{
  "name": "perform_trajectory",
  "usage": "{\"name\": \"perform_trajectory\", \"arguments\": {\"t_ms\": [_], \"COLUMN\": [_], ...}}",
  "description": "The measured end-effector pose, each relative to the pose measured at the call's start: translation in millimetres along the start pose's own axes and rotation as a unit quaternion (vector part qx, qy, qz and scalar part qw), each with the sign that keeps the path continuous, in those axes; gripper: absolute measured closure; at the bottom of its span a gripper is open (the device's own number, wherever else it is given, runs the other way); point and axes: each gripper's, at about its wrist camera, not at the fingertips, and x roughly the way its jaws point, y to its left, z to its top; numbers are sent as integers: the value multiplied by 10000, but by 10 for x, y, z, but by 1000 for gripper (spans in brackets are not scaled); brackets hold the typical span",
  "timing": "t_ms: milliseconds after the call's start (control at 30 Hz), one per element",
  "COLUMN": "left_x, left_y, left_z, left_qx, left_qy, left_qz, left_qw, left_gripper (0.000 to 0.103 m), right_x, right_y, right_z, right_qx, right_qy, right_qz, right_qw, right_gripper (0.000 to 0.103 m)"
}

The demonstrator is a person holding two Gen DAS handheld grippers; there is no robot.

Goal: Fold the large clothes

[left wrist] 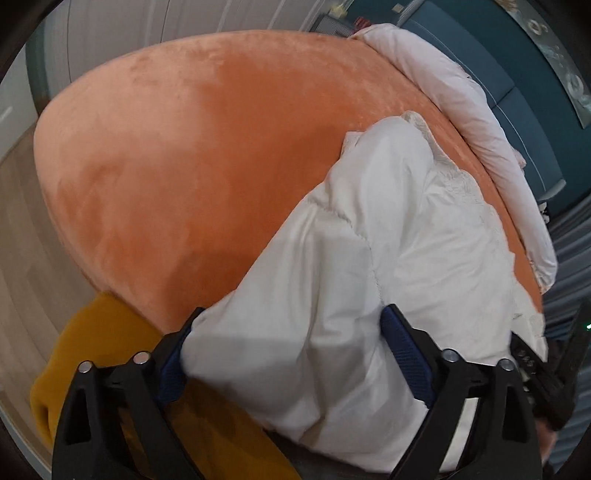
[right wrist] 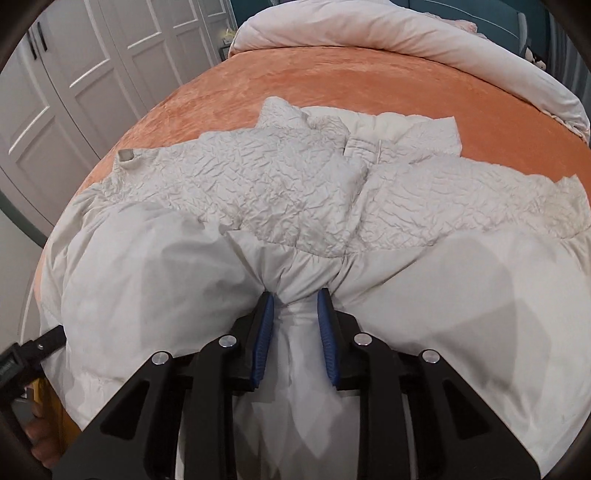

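A white puffy jacket (left wrist: 388, 221) (right wrist: 277, 184) lies spread on the orange bed cover (left wrist: 184, 147) (right wrist: 332, 81), its crinkled upper part and collar toward the far side. My left gripper (left wrist: 295, 310) stands wide open over the jacket's near edge. A thick fold of fabric bulges between its blue pads (left wrist: 406, 350) without being squeezed. My right gripper (right wrist: 295, 291) is shut on a bunched pinch of the jacket's smooth lower part, and the fabric gathers into tight creases at its blue pads (right wrist: 264, 332).
A rolled white duvet (left wrist: 461, 99) (right wrist: 369, 33) lies along the far edge of the bed. A mustard-yellow cloth (left wrist: 92, 332) hangs at the bed's near side. White wardrobe doors (right wrist: 74, 74) stand to the left, and wooden floor (left wrist: 22, 221) shows beside the bed.
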Motion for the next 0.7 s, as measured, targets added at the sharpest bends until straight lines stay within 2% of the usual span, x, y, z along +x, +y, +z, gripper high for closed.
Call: {"name": "perform_trajectory", "arguments": {"t_ms": [100,133,167,200,267,300,333,467,700], "left_x": [65,67,41,15,-111,-192,-275,-643,-1009], "left_y": [-72,-85,-117,-159,-308,-381,-458,-837,-1514], "left_z": [36,54,81,87,120,128,138,92,-75], "left_qx": [-23,-79,-92,-74,120,260,427,1044,1882], "left_qy": [24,45,68,80,5,-64,-126,-355,-511], "left_qz": [38,-48,-239,-328,-442,-508,-571,-675,-650], "left_qw": [10000,9999,9997,9994,9990,9983,9974,9916,9787], "left_gripper": [12,20,36,43,68,73,83,91,94], "right_x": [4,18,19,16,35,37,38,-4,-27], "right_y": [16,22,16,8,3,1,-6,-20,-63], "right_z": [-25,-16,-18,-26,-30,-38,-43,-97,-125], "right_qx": [-78,-89,-86,-80,-66,-55,-42,12,126], "right_qy": [-32,-43,-60,-73,-102,-124,-147,-207,-244], "right_qz": [-23,-22,-14,-3,24,41,57,96,201], "right_qw": [10000,9999,9999,9999,9999,9999,9999,9997,9994], "right_gripper": [80,80,80,80,80,80,80,80,80]}}
